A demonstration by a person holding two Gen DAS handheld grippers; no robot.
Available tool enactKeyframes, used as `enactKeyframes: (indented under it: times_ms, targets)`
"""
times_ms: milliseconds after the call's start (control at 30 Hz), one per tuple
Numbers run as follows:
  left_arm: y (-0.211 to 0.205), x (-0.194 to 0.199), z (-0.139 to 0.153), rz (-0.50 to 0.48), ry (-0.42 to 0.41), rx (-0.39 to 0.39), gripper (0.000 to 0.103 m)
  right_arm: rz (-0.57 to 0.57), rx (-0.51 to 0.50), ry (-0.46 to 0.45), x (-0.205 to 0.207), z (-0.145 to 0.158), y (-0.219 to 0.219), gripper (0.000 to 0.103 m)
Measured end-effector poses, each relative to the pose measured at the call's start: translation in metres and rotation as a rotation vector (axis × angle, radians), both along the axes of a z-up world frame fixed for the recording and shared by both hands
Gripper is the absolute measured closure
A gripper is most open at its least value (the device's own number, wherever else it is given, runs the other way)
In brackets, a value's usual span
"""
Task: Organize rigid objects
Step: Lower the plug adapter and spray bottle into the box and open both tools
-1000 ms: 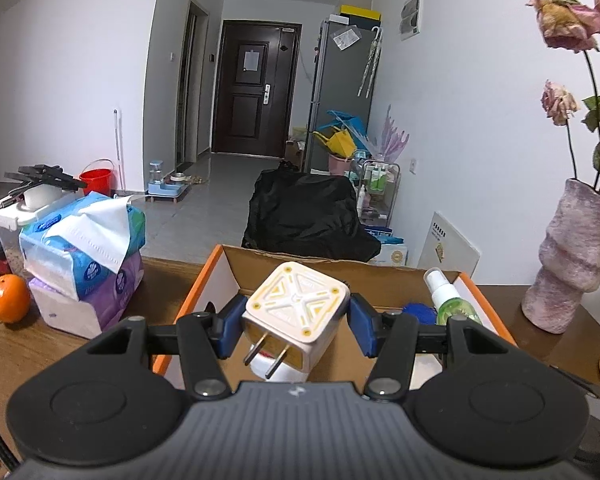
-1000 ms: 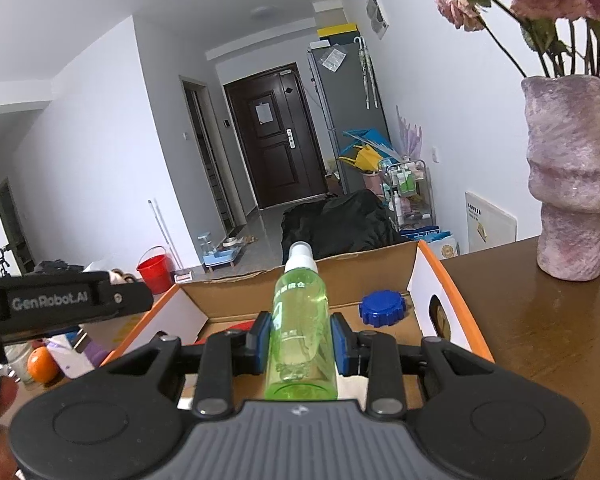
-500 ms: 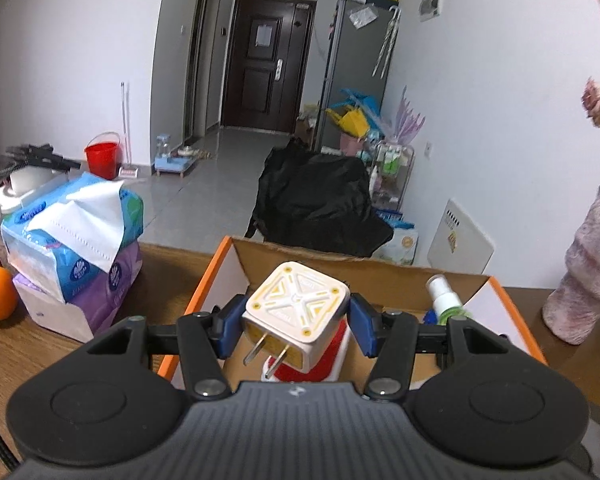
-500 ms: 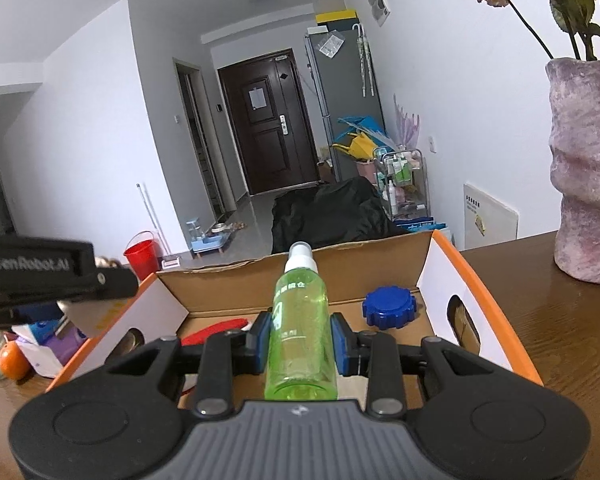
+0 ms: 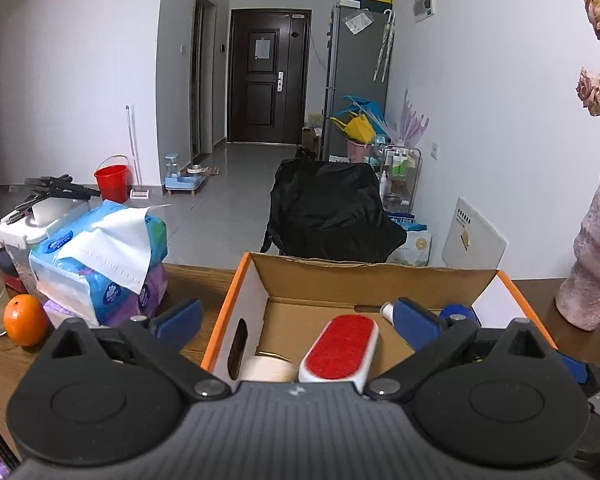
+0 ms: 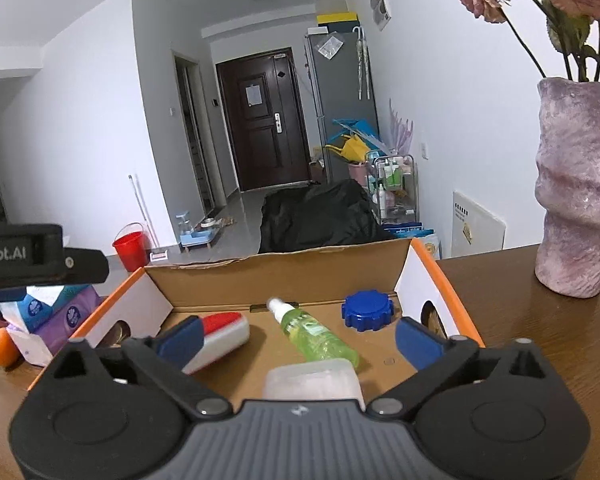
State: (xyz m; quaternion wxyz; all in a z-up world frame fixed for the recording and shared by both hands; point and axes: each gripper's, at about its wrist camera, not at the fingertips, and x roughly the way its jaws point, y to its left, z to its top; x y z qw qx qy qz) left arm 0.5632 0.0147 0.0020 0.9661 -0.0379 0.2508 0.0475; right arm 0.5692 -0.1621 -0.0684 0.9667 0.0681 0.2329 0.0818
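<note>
An orange-edged cardboard box (image 5: 236,280) (image 6: 440,276) stands on the wooden table in front of both grippers. My left gripper (image 5: 298,320) hangs over its near left part, jaws opening wide with nothing between them. Below it lie a red-and-white brush (image 5: 342,346) and a white round thing (image 5: 266,366). The white plug adapter is out of sight. My right gripper (image 6: 299,340) is also opening, with its pads clear of the green spray bottle (image 6: 316,338), which lies on the box floor. A blue cap (image 6: 367,310) and a pale block (image 6: 312,380) lie in the box too.
Stacked tissue packs (image 5: 100,256) and an orange (image 5: 24,320) sit left of the box. A pink vase (image 6: 576,200) with dried roses stands on the table to the right. The left gripper's body (image 6: 40,256) shows at the left edge of the right wrist view.
Both grippers have gone from shut to wide open. The plug adapter has left the left jaws and is gone from view. The green bottle has left the right jaws and lies in the box.
</note>
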Motion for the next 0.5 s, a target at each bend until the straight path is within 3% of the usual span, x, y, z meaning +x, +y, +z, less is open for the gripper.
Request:
enactKeyframes:
  times_ms: [500]
  targets:
    - [0.003,-0.036,0.007,0.02,-0.037,0.028,0.0,0.019,-0.024,-0.021,-0.035,0.006,-0.005,0.0]
